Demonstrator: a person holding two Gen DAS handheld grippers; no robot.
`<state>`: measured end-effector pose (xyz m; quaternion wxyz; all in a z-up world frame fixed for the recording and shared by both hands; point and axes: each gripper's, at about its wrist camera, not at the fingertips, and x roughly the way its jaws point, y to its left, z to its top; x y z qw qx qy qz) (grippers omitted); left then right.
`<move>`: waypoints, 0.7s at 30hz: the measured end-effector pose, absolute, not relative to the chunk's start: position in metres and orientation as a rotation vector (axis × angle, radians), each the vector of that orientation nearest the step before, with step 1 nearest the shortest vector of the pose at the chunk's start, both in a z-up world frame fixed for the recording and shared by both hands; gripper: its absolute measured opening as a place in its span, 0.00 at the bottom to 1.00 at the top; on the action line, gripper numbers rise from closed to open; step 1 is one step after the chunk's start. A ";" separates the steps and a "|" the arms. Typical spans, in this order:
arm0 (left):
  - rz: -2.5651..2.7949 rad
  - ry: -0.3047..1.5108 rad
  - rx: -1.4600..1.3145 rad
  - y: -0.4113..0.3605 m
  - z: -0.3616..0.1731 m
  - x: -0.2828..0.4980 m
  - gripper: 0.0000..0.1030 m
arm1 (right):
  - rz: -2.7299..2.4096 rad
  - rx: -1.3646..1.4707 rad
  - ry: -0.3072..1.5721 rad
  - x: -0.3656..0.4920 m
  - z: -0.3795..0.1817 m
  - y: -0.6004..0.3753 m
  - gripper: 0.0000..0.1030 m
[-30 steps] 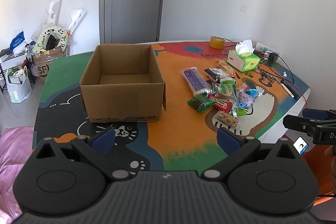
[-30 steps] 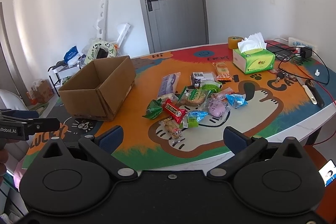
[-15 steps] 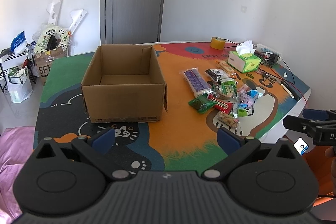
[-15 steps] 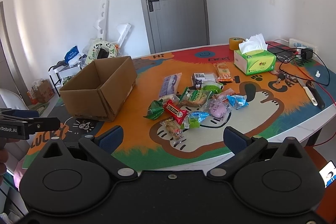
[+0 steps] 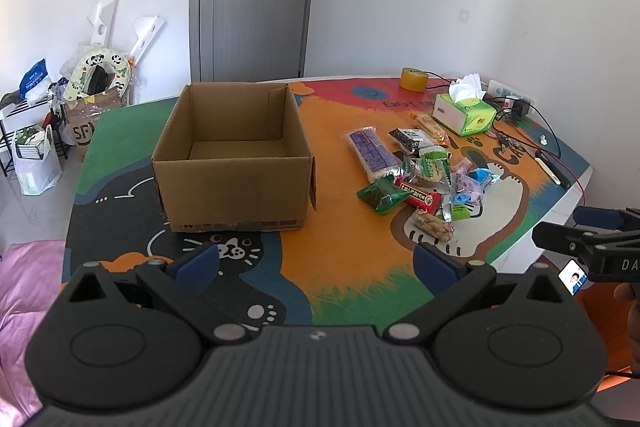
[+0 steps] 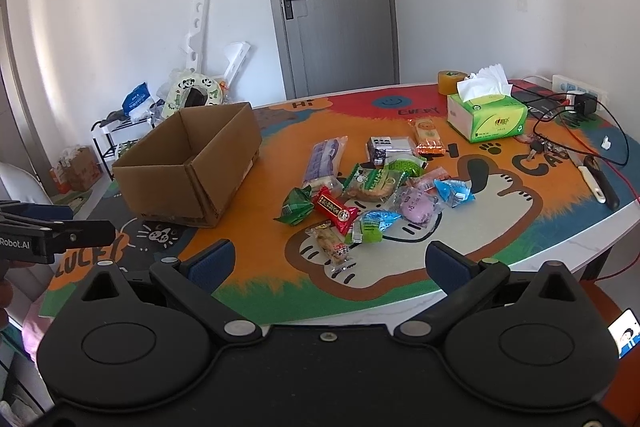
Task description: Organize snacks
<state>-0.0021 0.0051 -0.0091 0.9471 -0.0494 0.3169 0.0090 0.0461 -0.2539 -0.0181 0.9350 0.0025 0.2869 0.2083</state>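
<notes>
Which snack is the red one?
The flat red bar with gold writing, lying between the green packet and the clear cracker packet. No other snack is red.

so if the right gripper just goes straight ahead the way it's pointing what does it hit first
Probably the snack pile, starting with the clear-wrapped snack nearest the right gripper, whose jaws are open and hold nothing. Depth is hard to judge, so it could meet the table edge first.

Both claws raised slightly; table contents unmoved.
</notes>
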 end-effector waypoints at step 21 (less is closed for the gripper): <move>-0.048 0.622 -0.076 -0.014 -0.026 0.023 0.99 | 0.420 -0.024 0.588 0.064 -0.043 -0.256 1.00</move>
